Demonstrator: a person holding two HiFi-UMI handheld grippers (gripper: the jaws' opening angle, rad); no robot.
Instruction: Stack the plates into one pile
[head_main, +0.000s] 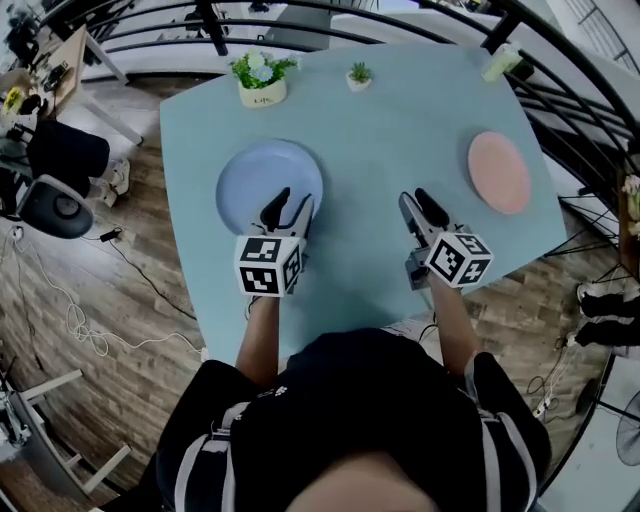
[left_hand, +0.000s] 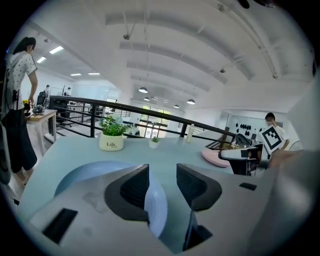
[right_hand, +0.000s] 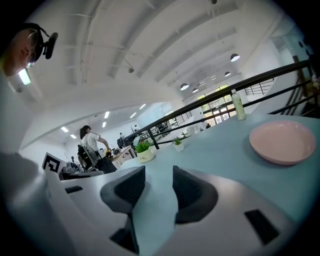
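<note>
2 smooth round dishes, blue plate (head_main: 262, 178) and pink plate (head_main: 499, 171), sit apart on a matte teal table (head_main: 390, 120); left gripper (head_main: 295, 202) gapes at the blue rim, right gripper (head_main: 416, 197) gapes empty.

Ahead of the right gripper's (head_main: 415, 198) parted fingers the table (head_main: 390, 130) lies bare, and the pink plate (head_main: 499, 172) sits well off to their right with open surface between. The blue plate (head_main: 255, 180) fills the room ahead of the left gripper's (head_main: 292, 200) parted fingers, its rim showing in their gap. Far beyond both, a flowerpot (head_main: 262, 88), a small potted plant (head_main: 359, 75) and a bottle (head_main: 497, 63) line the table's far edge.
</note>
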